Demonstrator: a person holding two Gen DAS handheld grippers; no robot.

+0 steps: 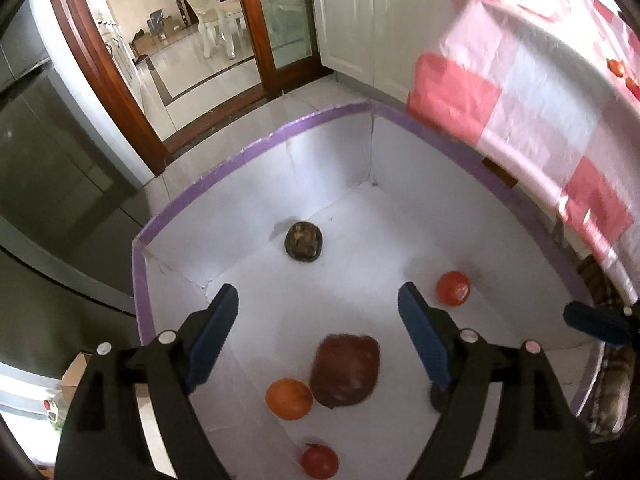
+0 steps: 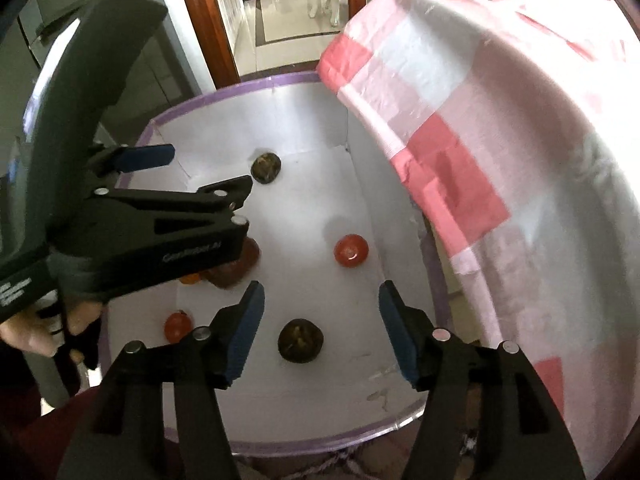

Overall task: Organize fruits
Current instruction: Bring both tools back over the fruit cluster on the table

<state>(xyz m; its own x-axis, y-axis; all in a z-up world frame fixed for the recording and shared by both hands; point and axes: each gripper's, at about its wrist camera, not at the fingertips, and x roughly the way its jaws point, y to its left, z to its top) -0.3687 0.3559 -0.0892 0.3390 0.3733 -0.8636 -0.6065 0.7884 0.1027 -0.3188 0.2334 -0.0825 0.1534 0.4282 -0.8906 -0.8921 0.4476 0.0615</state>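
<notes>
Your left gripper (image 1: 318, 308) and right gripper (image 2: 320, 304) both hang over the white box (image 1: 256, 152) with jaws spread wide, grasping nothing. In the left view the box floor carries 5 fruits: a large brown fruit (image 1: 346, 370) touching an orange (image 1: 289, 399), a red tomato (image 1: 319, 461) nearest you, a second tomato (image 1: 453, 288) by the right wall, and a dark round fruit (image 1: 304, 240) near the far corner. In the right view a second dark fruit (image 2: 301, 339) lies between your right fingers (image 2: 248, 332), and the pink checked cloth (image 2: 500, 152) overhangs the box's right side
</notes>
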